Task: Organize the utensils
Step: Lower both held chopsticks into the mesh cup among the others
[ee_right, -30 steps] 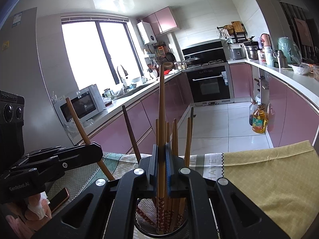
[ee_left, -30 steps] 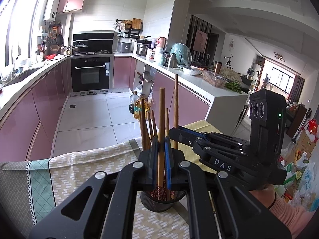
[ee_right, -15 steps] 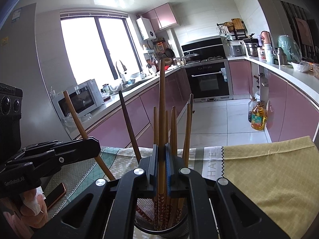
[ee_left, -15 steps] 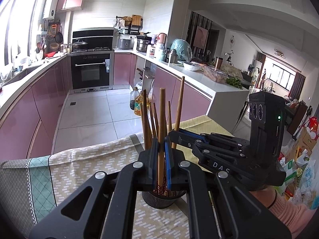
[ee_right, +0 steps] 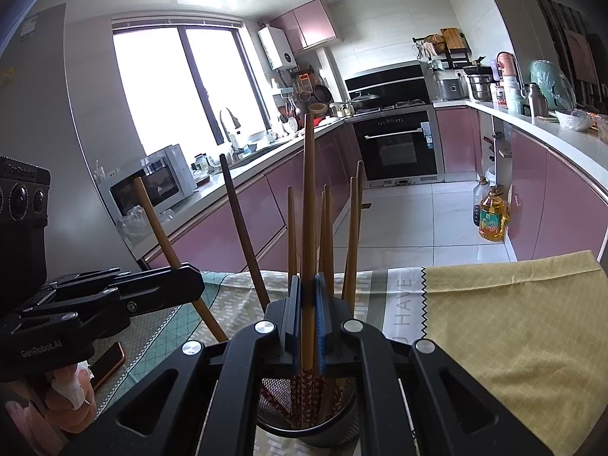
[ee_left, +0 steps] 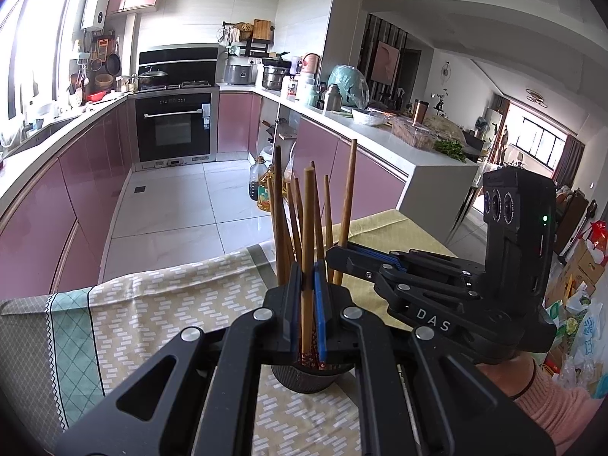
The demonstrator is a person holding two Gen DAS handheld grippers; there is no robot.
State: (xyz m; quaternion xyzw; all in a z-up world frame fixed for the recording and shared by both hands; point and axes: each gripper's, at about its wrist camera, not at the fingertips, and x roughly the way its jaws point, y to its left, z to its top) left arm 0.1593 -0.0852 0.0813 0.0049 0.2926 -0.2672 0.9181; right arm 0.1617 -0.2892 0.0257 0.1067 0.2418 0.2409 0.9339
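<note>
Here, left to right. A phone [ee_right: 108, 361] lies flat on the table [ee_right: 513, 323], which wears a patterned cloth [ee_left: 159, 304], just beside the person's hand [ee_right: 70, 395] that carries the left hand-held gripper [ee_right: 192, 283]. In the right wrist view that gripper comes in from the left edge, and its jaws are clamped on a light wooden chopstick [ee_right: 163, 239] that leans left, lower end going down toward the holder. A darker chopstick [ee_right: 243, 235] leans beside it, free of either gripper.

Centre: a black mesh holder [ee_right: 307, 425] stands on the cloth, with a bunch of wooden chopsticks [ee_right: 326, 235] upright in it, patterned red ends down.

The right hand-held gripper [ee_right: 307, 319] is closed narrow on one tall chopstick [ee_right: 308, 197], nearly vertical, its lower end inside the holder.

In the left wrist view the right gripper reaches in from the right side, a pink sleeve [ee_left: 551, 410] behind it.
</note>
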